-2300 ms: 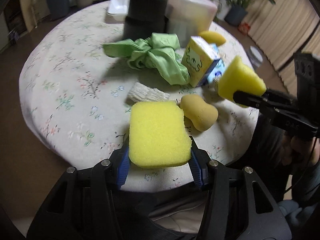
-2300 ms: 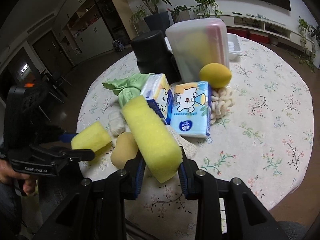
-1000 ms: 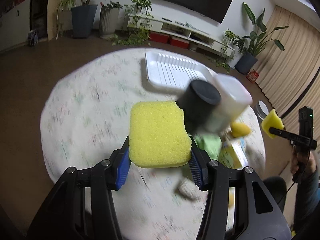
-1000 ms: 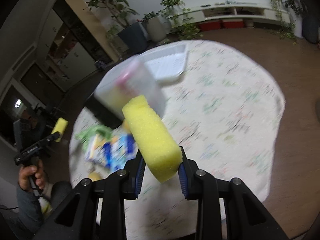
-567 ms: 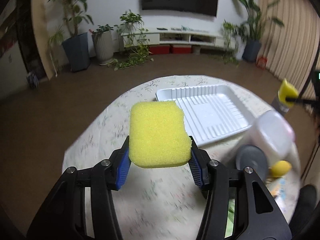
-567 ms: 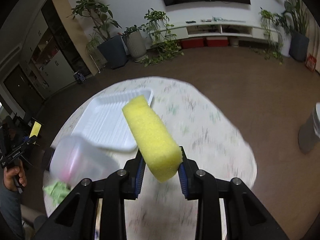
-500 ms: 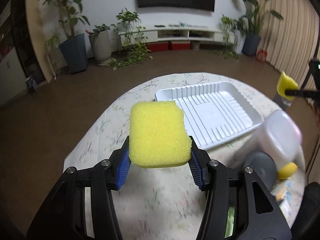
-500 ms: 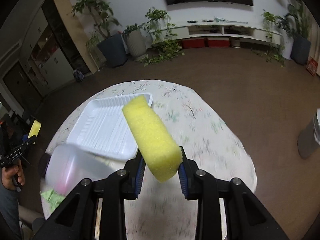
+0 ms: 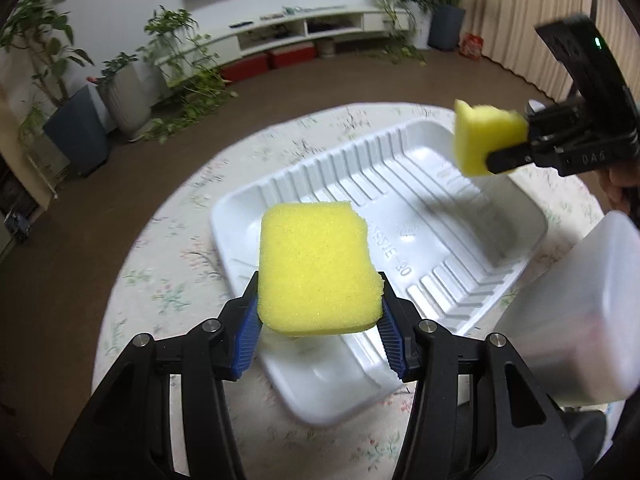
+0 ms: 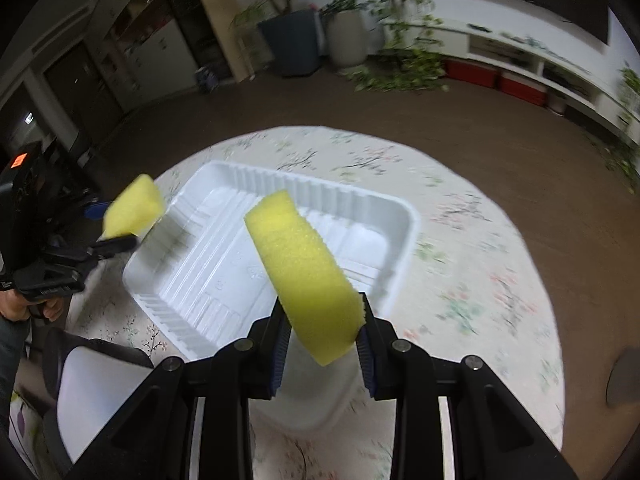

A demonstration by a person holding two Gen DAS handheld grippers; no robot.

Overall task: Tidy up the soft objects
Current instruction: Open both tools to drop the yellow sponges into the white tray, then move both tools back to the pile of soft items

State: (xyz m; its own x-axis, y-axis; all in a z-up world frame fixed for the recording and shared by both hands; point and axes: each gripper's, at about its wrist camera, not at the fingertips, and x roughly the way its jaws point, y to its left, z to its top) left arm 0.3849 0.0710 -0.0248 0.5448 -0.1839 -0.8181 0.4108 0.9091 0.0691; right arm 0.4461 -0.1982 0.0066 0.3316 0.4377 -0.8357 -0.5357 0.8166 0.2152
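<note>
Round table (image 9: 168,280) with a flowered cloth is sitting in a living room, brown floor all around, potted plants (image 9: 120,92) and a low white shelf unit (image 9: 288,28) along the far wall.

I am gripping one yellow sponge in each claw. My left claw (image 9: 318,336) is clenched on the flat sponge (image 9: 316,268), blue pads (image 9: 248,332) pressing its two side edges, broad face toward the camera. It is hanging in the air over the near left part of the white tray (image 9: 500,256), not touching it.

My right claw (image 10: 322,354) is clenched on the second sponge (image 10: 304,276), pinched across its thin sides, so it is sticking up and leaning left from the fingers. It is also in the air, over the near right part of the tray (image 10: 404,240) as the right camera sees it.

Each claw is showing in the other's view: right one at the upper right of the left view with its sponge (image 9: 486,142) over the tray's far corner, left one at the left edge of the right view with its sponge (image 10: 134,206) over the tray's left rim, a hand (image 10: 28,308) on the handle.

Tray is ribbed, with nothing lying in it, sitting on the cloth near the table's middle. Frosted white plastic container (image 9: 580,320) is standing just beside the tray, blurred. In the right view the same container (image 10: 92,384) is at lower left, with a dark object just behind it, too cut off to name.
</note>
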